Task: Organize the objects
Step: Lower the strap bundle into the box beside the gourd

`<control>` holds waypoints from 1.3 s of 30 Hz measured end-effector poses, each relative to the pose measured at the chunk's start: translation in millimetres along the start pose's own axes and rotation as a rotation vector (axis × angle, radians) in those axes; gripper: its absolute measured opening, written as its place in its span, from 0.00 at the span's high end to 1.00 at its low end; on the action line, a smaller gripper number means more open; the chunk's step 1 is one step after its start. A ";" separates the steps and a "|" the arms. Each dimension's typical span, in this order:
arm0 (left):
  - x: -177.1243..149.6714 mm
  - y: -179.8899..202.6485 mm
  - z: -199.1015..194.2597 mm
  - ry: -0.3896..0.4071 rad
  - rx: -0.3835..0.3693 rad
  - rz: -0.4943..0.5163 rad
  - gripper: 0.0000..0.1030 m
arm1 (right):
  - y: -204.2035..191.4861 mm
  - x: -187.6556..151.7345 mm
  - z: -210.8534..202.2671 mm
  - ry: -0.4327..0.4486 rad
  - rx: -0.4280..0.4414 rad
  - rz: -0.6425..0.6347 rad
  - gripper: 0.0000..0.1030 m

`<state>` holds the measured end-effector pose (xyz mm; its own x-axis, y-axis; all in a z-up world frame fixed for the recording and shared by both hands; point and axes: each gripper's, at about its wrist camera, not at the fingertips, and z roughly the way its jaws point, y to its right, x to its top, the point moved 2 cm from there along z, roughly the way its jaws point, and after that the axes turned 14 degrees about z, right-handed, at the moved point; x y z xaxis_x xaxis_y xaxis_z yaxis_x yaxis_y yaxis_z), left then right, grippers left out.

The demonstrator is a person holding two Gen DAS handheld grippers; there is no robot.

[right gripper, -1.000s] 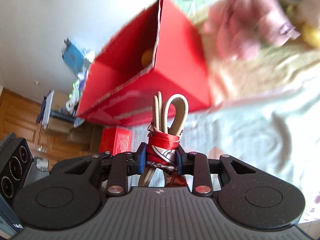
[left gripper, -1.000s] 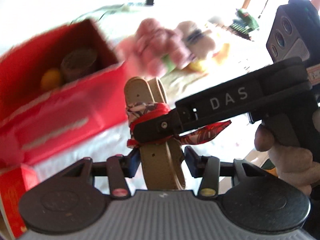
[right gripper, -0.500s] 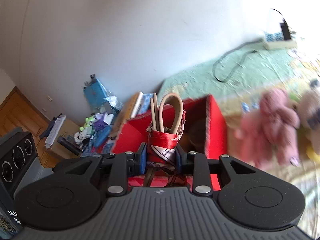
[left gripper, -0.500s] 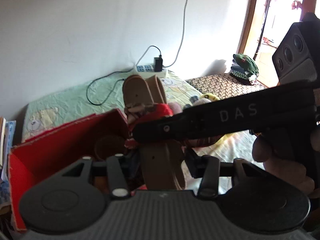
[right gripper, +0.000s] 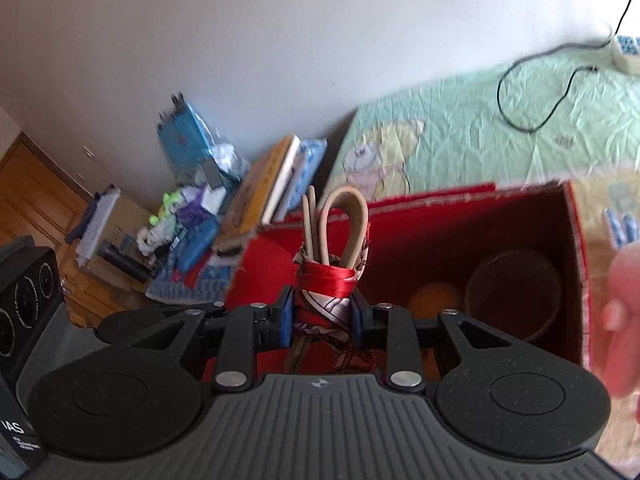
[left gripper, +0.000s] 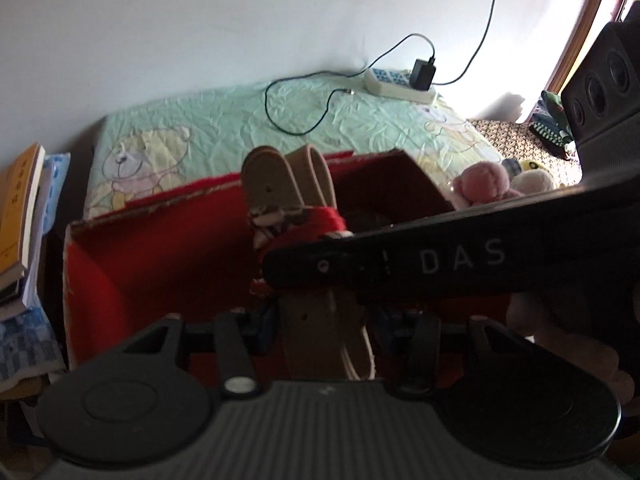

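Note:
A folded tan belt tied with a red patterned ribbon is held upright over the open red box. My right gripper is shut on the ribbon-wrapped middle of the belt; it crosses the left wrist view as a black bar marked DAS. My left gripper has its pads on either side of the belt's lower part with small gaps showing. Inside the box lie a dark round container and an orange ball.
The box sits on a bed with a pale green bear-print sheet. A power strip with charger and cable lies at the bed's far edge. Pink and beige plush toys lie right of the box. Books are stacked left.
Both grippers have carried the belt from in front of the box's outer side up and over its open top. The right gripper's grip on the belt is unchanged.

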<state>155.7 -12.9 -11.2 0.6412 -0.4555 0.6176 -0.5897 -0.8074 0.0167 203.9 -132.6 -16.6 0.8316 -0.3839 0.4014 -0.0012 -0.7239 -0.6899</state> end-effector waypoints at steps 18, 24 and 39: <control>-26.7 -14.5 48.5 -0.250 -0.027 -0.046 0.47 | 24.4 -12.1 64.8 -0.280 -0.154 0.102 0.71; -27.8 -10.0 52.8 -0.277 0.015 -0.020 0.45 | 26.6 -14.4 65.3 -0.297 -0.166 0.110 0.72; -31.0 -8.4 51.2 -0.308 0.092 -0.013 0.40 | 45.9 -11.1 59.7 -0.284 -0.213 0.208 0.82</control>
<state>165.9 -11.3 -70.8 0.7753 -0.5255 0.3503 -0.5423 -0.8382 -0.0572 227.9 -127.3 -88.7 0.9217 -0.3827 0.0637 -0.2756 -0.7613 -0.5869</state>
